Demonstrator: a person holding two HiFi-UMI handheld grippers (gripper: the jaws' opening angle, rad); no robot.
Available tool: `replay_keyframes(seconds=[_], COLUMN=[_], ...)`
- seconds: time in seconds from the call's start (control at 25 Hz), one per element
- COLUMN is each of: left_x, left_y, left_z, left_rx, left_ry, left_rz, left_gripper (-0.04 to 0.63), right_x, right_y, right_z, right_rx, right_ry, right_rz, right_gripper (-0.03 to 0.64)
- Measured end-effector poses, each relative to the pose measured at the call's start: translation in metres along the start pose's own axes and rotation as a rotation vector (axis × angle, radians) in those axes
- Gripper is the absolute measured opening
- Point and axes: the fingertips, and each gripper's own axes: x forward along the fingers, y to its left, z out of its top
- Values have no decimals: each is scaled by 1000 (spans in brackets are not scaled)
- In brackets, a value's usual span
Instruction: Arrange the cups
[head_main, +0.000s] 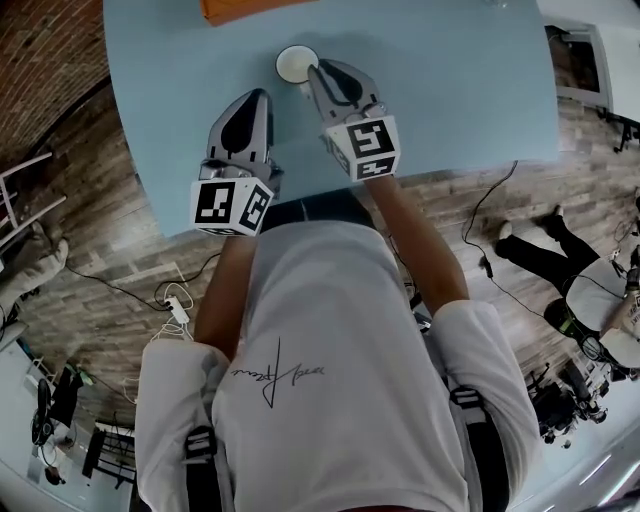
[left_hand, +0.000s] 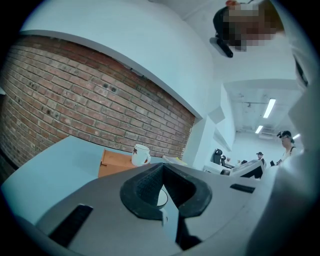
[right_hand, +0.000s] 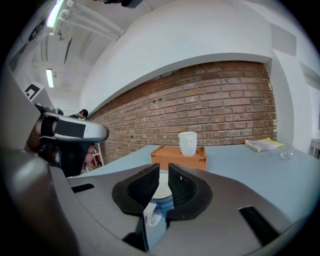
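A blue cup (head_main: 292, 62) with a white inside and a white handle stands on the light blue table (head_main: 450, 90). My right gripper (head_main: 316, 75) reaches it from the near right. In the right gripper view the pads press on the cup (right_hand: 162, 202) at its handle side. My left gripper (head_main: 262, 97) hovers to the near left of the cup, and its jaws (left_hand: 162, 187) stand together with nothing held. A white mug (right_hand: 188, 143) stands upright on an orange tray (right_hand: 177, 156) farther back, and the mug (left_hand: 140, 154) also shows in the left gripper view.
The orange tray (head_main: 240, 8) lies at the table's far edge. A yellow-edged book (right_hand: 263, 144) and a small clear glass (right_hand: 286, 152) rest on the table's right part. Cables (head_main: 175, 305) and a seated person (head_main: 600, 290) are on the wooden floor around it.
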Motion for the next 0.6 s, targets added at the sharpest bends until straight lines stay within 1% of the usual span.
replay_keyframes(seconds=[0.28, 0.6], left_x=[-12, -17], left_y=[-8, -10], left_z=[-14, -22], left_rx=[-13, -21], left_ry=[7, 13], left_rz=[13, 15], left_gripper=[8, 8], right_x=[-14, -21], right_y=[14, 20], right_z=[-23, -38], right_rx=[2, 6], right_ry=[26, 46], right_rz=[8, 9], right_gripper=[58, 58])
